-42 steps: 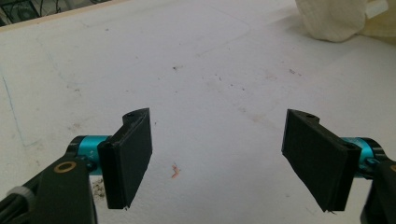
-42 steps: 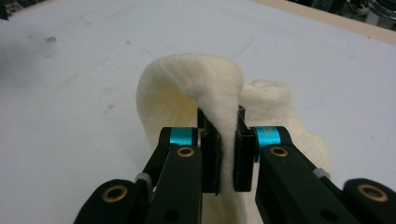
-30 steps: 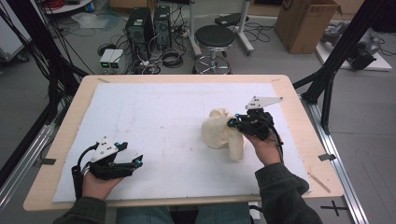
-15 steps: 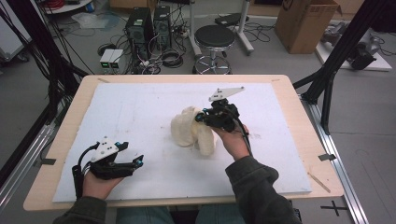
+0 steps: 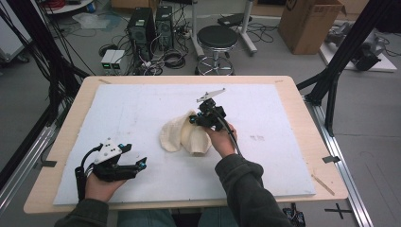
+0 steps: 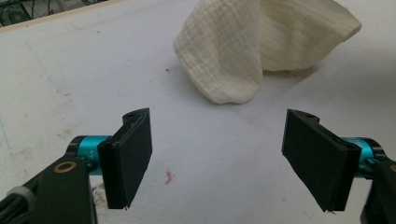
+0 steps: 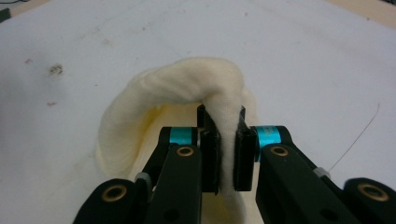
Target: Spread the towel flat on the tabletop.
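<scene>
Fingers (image 7: 212, 154) of the right gripper (image 5: 204, 119) pinch a fold of cream waffle-weave cloth (image 5: 182, 136) mid-table on the white mat (image 5: 118, 109), left gripper (image 5: 135, 163) spread and idle nearby; thin pinch could slip if dragged.

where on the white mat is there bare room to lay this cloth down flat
The widest free patch is the far left of the white mat, between its far edge and the cloth. Another lies on the right, between the right gripper and the mat's right edge. It is tighter at the near left, where the open left gripper rests.
</scene>
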